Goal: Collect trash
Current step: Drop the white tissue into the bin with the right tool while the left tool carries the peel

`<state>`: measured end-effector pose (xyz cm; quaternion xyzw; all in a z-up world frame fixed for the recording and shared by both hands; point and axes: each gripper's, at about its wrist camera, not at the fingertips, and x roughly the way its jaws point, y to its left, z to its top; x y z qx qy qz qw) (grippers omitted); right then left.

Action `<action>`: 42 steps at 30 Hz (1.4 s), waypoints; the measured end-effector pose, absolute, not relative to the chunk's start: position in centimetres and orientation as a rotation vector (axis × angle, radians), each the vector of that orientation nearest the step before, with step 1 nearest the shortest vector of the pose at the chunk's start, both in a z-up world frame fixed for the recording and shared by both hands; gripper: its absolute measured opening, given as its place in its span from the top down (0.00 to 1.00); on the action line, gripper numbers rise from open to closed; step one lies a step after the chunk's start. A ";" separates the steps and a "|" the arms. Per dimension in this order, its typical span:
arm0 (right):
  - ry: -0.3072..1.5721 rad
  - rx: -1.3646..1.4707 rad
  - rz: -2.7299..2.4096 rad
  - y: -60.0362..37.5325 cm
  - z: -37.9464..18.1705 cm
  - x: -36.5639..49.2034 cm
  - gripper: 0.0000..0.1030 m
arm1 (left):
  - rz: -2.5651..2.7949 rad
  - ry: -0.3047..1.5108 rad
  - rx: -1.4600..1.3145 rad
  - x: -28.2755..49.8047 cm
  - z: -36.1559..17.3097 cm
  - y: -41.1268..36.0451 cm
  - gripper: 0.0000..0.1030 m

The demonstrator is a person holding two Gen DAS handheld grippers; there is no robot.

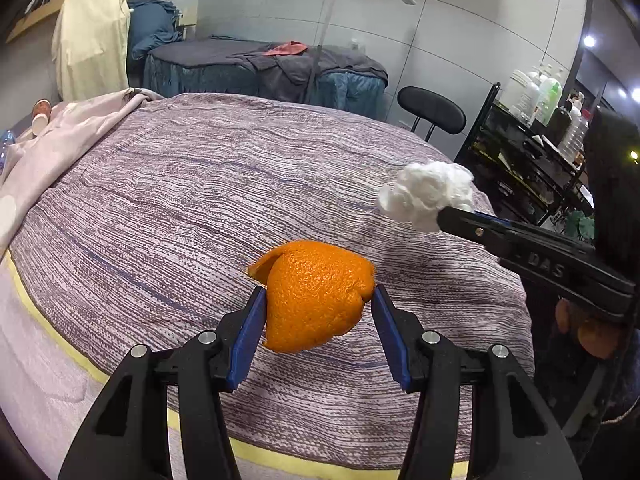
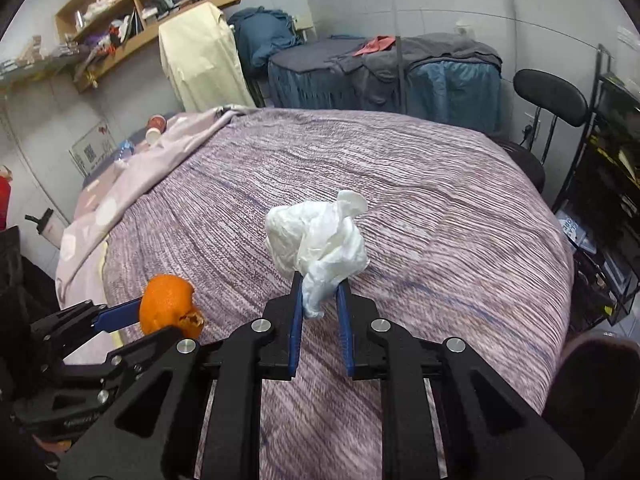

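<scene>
Orange peel, a cupped piece of dimpled rind [image 1: 316, 296], sitting between the blue pads of the left hand-held gripper [image 1: 318, 300], clamped from both sides and lifted clear of the bed with the purple-and-white woven cover [image 1: 200, 184]. Crumpled white tissue wad [image 2: 318, 240] pinched at its lower tail by the right hand-held gripper [image 2: 320, 296], jaws drawn narrow, bulk of the wad bulging forward past the fingertips. Both loads up off the bed, peel to the left and a little nearer the bed's edge, tissue to the right. No bin visible in either view, so direction of the drop-off not possible to tell. Judged: both pickups done, carrying and release outstanding.
</scene>
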<state>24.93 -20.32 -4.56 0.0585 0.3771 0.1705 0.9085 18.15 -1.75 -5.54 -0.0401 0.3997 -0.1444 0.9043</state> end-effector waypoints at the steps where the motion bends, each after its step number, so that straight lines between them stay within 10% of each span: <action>1: 0.772 0.129 0.351 -20.6 -4.4 24.4 0.84 | -0.303 0.820 -0.084 17.8 -5.4 -1.9 0.49; 42: 0.650 0.348 0.013 -38.5 -6.9 5.1 0.84 | -0.594 0.736 0.038 8.0 -3.1 -15.6 0.49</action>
